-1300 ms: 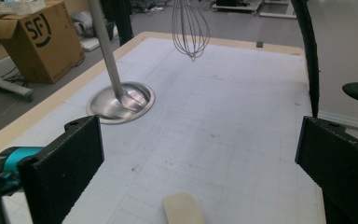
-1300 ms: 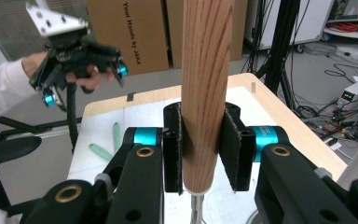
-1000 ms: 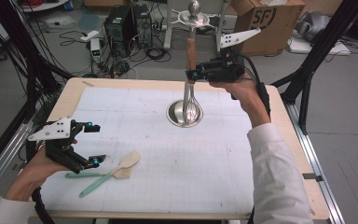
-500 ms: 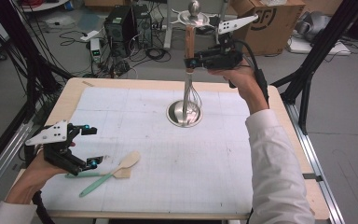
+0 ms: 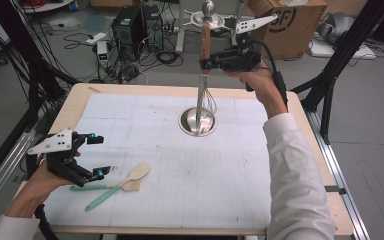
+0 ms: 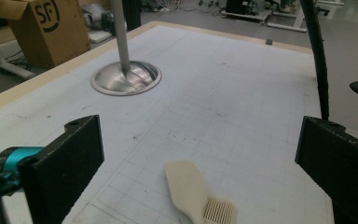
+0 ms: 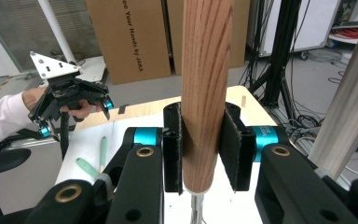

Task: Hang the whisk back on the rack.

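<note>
Both grippers are black, with teal collars at the jaw pivots, brass-ringed holes in the links and ribbed black pads. The left gripper (image 5: pixel 87 155) and right gripper (image 5: pixel 207 64) each carry a grey three-cornered plate dotted with holes and trail a black cable. The sleeves (image 5: pixel 292 175) are white.

A light wooden table (image 5: pixel 300 107) stood on a grey floor (image 5: pixel 370 125), its top covered by a white gridded mat (image 5: pixel 230 170). Beyond the table's far edge, black cables (image 5: pixel 145 60) lay tangled on the floor around a dark equipment box (image 5: pixel 130 25). A cardboard box (image 5: pixel 290 20) sat past the far right corner. Black frame struts (image 5: pixel 340 55) slanted down beside the right edge, and more rose at the far left corner.
</note>
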### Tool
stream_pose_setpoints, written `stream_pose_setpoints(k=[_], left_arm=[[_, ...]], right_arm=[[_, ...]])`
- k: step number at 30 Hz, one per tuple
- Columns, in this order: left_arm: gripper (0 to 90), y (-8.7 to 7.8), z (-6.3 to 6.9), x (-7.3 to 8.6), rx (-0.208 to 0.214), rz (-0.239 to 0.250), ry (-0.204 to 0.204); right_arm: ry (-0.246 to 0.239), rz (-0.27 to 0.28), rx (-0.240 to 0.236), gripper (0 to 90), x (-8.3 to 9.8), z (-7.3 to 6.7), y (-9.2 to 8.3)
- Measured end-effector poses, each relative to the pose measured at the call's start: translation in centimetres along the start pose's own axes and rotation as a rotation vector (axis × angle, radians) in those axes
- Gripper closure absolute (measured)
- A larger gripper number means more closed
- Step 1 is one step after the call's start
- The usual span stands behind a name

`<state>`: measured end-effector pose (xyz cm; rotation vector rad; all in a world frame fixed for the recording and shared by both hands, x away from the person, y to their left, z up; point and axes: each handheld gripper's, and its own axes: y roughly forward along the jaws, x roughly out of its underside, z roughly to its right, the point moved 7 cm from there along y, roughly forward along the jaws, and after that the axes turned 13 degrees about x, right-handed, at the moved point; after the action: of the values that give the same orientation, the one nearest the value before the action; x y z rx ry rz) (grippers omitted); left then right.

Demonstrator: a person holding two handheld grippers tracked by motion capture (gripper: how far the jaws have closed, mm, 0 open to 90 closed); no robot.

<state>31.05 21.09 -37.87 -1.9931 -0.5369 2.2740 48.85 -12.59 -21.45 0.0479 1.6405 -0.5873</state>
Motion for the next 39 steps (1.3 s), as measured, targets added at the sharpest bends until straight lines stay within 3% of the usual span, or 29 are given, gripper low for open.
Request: stream_pose_setpoints(k=[14, 27, 31, 37, 39], left_arm=[[1.6, -0.1, -0.3, 0.1, 0.001, 0.014, -0.016], [1.6, 0.0, -0.3, 0.6, -0.004, 0.009, -0.018], [1.6, -0.1, -0.1, 0.8, -0.003, 0.015, -0.02], [1.6, 0.0, 0.1, 1.2, -0.005, 0.0, -0.022], [1.6, 0.0, 0.4, 1.2, 0.01, 0.005, -0.022]], right_arm=[[0.027, 0.004, 0.02, 72.1, 0.3, 1.1, 1.1], [0.097, -0.002, 0.152, 64.4, 1.4, 2.2, 1.1], [0.075, -0.022, 0.198, 43.2, 1.5, 2.1, 1.0], [0.056, -0.079, 0.262, 3.8, 2.3, 1.8, 0.4], [0.052, -0.085, 0.267, 0.4, 2.4, 1.6, -0.1]])
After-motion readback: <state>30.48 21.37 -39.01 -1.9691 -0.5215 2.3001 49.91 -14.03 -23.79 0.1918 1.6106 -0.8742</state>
